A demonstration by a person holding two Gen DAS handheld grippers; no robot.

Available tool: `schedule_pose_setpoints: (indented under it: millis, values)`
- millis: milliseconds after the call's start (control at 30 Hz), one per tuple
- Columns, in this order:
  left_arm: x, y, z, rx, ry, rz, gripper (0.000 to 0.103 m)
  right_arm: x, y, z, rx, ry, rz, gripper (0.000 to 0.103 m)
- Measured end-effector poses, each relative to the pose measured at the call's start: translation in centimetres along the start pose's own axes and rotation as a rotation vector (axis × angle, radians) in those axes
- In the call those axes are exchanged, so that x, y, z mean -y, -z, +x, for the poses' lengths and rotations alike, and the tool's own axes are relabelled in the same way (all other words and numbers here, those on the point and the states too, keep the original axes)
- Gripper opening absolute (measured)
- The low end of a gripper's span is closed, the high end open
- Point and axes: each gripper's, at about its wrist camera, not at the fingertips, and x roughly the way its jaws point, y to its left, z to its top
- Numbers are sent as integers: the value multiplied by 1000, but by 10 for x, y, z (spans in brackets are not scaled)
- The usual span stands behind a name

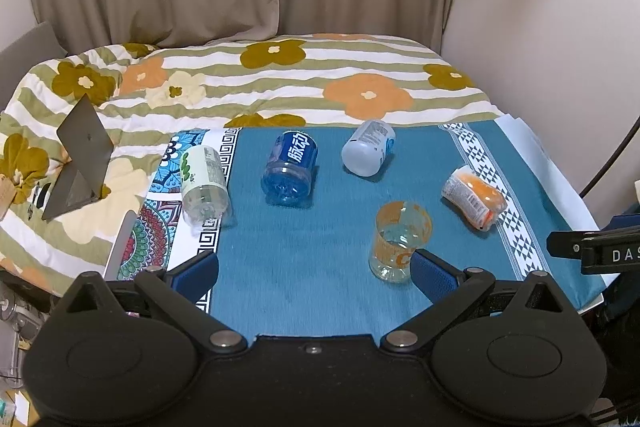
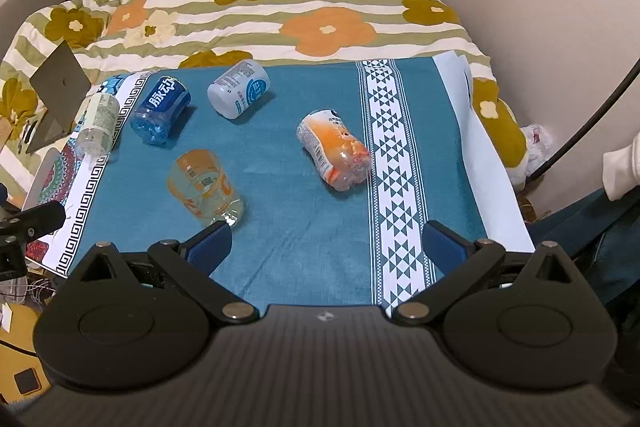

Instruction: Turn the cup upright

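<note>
On the teal cloth that covers the table, five cut-bottle cups are seen, and the clear cup with the orange band is taken as the landmark. It stands upright, its long axis vertical and its open mouth upward, just ahead of the left claw and touching or nearly touching that claw's right finger pad. Beyond it and toward the right edge of the cloth, an orange-printed cup is laid on its side, its long axis running diagonally, with the closed ribbed base turned toward the cameras. Beyond the landmark, a pale grey cup is also laid on its side, base toward the cameras. To the far left of the landmark a blue cup lies on its side, and further left a green-labelled clear cup lies likewise, on the patterned border. Both claws are held spread wide and nothing is gripped; the right claw is held over bare cloth, nearer than the landmark and to its right. A flowered quilt is spread on the bed behind the table.
</note>
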Motion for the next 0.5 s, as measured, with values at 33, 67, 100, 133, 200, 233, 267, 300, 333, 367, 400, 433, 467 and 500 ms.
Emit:
schedule_pose_setpoints:
  millis: [33,67,100,133,200,233,267,300,333,367,400,433,467,500]
  values:
    - [0,0,0,1,0,0,103,0,0,0,0,0,0,103]
    - [0,0,0,2,0,0,103,0,0,0,0,0,-1,103]
    - [0,0,0,2,0,0,103,0,0,0,0,0,-1,103]
    - [0,0,0,3,0,1,103,0,0,0,-1,1,-2,103]
    - [0,0,0,4,0,1,103,0,0,0,0,0,0,103]
    - [0,0,0,3,0,1,103,0,0,0,1,1,0,103]
    - [0,0,0,4,0,1,103,0,0,0,0,0,-1,103]
    - [0,0,0,4,0,1,103,0,0,0,0,1,0,103]
    - [0,0,0,4,0,1,103,0,0,0,0,0,0,103]
    - [0,0,0,4,0,1,103,0,0,0,0,0,-1,103]
    - [0,0,0,4,0,1,103,0,0,0,0,1,-2,103]
    - [0,0,0,4,0,2,103,0,0,0,1,1,-1,103]
    - [0,0,0,5,-1,2,103,0,0,0,1,0,0,103]
    - [0,-1,0,5,-2,3,103,-1,0,0,0,0,0,103]
